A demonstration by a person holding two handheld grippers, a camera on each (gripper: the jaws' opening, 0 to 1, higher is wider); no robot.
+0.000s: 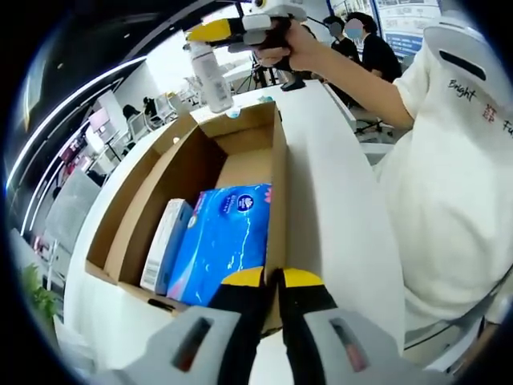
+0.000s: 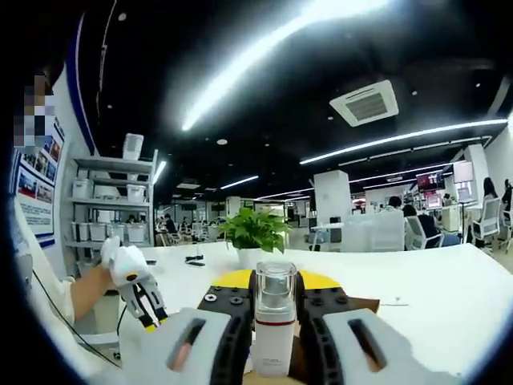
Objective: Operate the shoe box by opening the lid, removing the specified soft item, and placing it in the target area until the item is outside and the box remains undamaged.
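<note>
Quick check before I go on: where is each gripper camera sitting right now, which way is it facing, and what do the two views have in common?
Left gripper view: rides the left gripper, shut on the open box's near wall, looking down into it at a blue pack; the person's hand and shirt show.
Right gripper view: rides the right gripper, held up over the table, facing the office, clamping a bottle; a forearm shows.
Shared: bottle, both grippers, table.

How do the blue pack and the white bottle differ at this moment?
The blue pack lies inside the open cardboard box, beside a white carton; the white bottle is lifted above the box. Nothing grips the pack, while the right tongs are shut on the bottle. The pack is flat, soft-looking and printed; the bottle is a rigid upright cylinder with a clear cap. The left tongs pinch the box wall.
</note>
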